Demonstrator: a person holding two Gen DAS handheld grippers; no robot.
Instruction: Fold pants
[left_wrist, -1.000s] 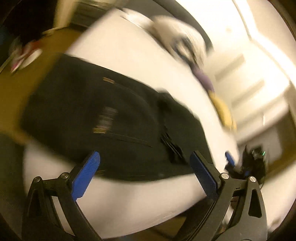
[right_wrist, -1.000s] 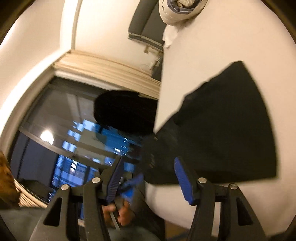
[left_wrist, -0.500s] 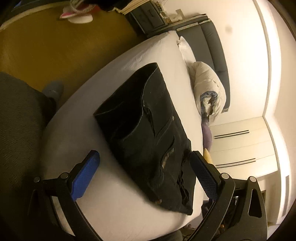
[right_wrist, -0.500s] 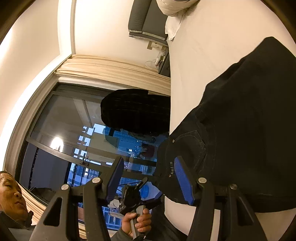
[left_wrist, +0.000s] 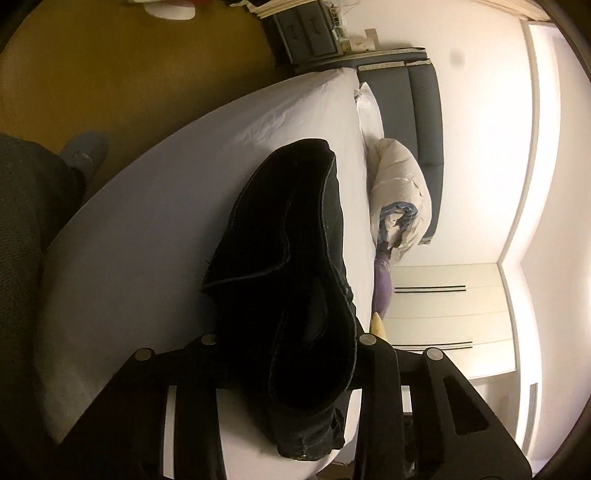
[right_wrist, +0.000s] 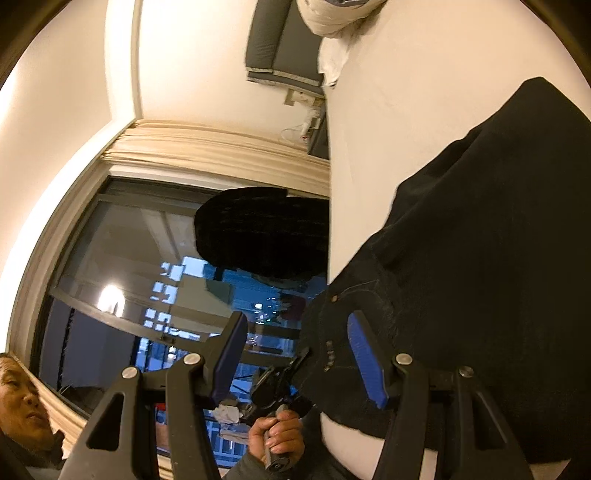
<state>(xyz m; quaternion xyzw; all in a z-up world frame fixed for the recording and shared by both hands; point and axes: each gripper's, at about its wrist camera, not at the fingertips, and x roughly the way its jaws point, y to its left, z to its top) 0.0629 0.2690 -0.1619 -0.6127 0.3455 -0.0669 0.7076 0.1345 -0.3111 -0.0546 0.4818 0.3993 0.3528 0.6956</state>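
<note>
Surface: we see a white-sheeted bed ahead of both grippers.
Pants: black denim pants lie on it.
Left gripper: closing on pants' edge.
Right gripper: agape, empty, beside waistband.
Room: grey padded headboard beyond.

Black pants in matt, heavy cloth with visible stitching are bunching between the closing jaws of the left gripper – matt black plastic with dull metal rivets. Beneath, a smooth white bedsheet is lying. The right gripper is showing ribbed blue pads, slightly glossy.
</note>
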